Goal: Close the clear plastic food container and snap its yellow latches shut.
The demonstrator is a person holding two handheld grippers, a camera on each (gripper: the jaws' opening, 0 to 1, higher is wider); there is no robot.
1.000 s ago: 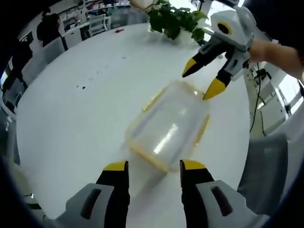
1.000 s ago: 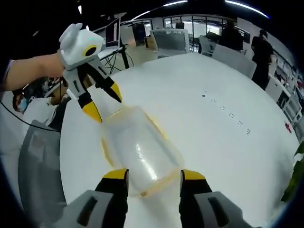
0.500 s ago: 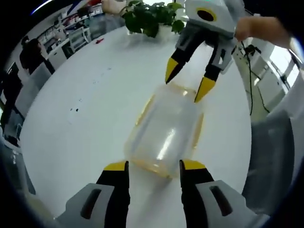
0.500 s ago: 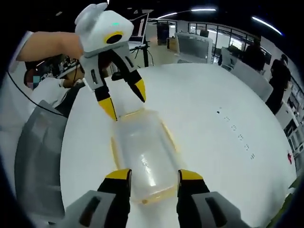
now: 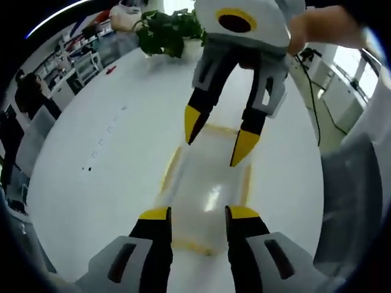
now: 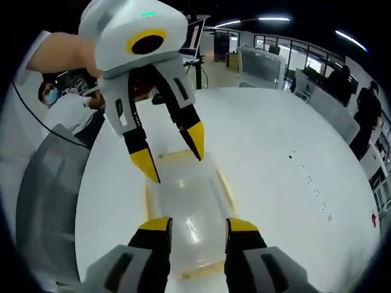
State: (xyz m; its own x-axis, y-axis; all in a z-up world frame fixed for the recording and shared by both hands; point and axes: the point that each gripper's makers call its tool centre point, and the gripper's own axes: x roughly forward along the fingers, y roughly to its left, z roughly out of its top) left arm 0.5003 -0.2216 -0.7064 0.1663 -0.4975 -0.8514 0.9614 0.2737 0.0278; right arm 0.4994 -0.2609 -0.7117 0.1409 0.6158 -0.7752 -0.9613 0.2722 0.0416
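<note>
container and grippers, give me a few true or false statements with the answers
1. The clear container lies on a white table. True.
2. The left gripper is shut on a latch. False: its jaws stand open over the container's near end.
3. The right gripper points down over the container's far end in the left gripper view. True.
4. The potted plant stands on the container. False: it stands apart, near the table's far edge.

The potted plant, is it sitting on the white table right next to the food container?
No, in the left gripper view the potted plant stands at the table's far edge, well apart from the container.
</note>
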